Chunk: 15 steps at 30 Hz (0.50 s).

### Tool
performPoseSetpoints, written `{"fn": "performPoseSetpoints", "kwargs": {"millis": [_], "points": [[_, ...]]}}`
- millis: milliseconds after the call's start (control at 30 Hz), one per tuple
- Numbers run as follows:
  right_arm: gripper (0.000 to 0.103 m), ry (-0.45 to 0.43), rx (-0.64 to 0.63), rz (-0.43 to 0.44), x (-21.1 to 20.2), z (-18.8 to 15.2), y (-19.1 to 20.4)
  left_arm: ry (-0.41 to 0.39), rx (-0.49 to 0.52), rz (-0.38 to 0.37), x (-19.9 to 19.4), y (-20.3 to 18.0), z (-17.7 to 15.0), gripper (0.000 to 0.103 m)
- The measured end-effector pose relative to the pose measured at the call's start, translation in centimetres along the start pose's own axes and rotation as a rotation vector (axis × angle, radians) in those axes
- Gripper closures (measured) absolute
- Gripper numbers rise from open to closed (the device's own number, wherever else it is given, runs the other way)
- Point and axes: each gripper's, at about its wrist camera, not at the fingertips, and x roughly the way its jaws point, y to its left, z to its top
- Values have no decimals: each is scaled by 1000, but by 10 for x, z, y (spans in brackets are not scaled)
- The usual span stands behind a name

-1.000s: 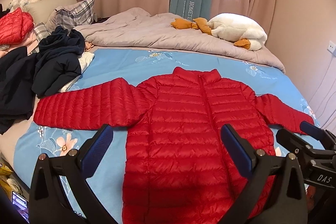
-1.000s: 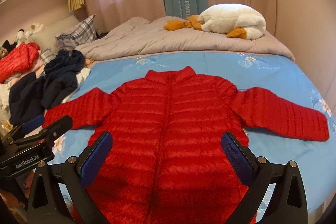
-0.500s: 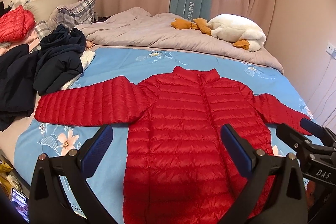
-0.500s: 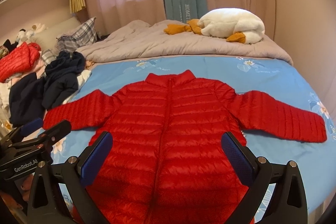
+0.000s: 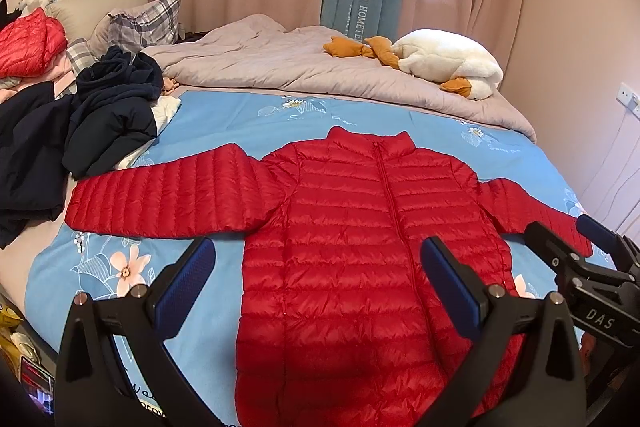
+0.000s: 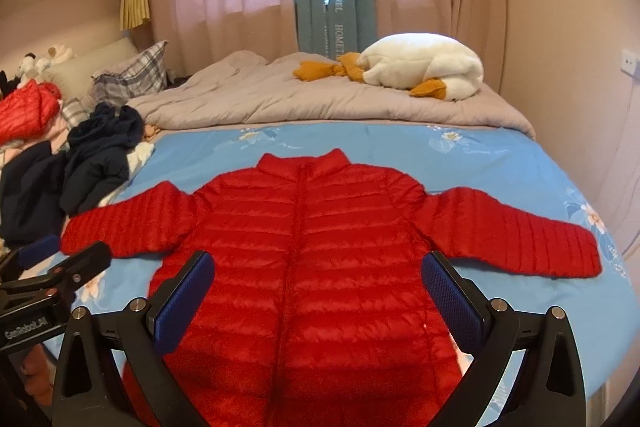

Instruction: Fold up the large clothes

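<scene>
While the red jacket [image 5: 360, 235] lies flat and zipped on the blue flowered sheet [image 5: 248, 119], front up with collar toward the window, both sleeves stretch straight out to the sides. No box or basket shows in either view; the bed itself holds everything. A heap of dark clothes [image 5: 100, 119] sits on the left part of the bed, just beside the end of the jacket's left-hand sleeve, and a second red garment [image 5: 28, 45] rests farther back by the plaid pillow [image 5: 140, 23]. A grey quilt [image 5: 280, 63] is bunched across the far part of the bed, with a white stuffed goose [image 6: 424, 65] lying on it.

The left gripper [image 5: 320, 275] hangs above the lower body of the jacket, its blue-padded fingers [image 5: 184, 279] spread wide and gripping nothing. The right gripper [image 6: 316, 287] hangs likewise over the jacket's lower front, fingers spread apart and empty. Each gripper shows at the edge of the other's view, side by side and apart.
</scene>
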Motion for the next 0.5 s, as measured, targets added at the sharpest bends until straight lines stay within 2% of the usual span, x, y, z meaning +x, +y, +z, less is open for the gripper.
{"fn": "performPoseSetpoints", "kwargs": {"millis": [100,500], "points": [[0,-14,-15,-27,-2,-1,2,-2,-5,0,-2,1,-1,0],[0,10,-15,20,-2,-2,7,-1,-18,-27,-5,6,-3,0]]}}
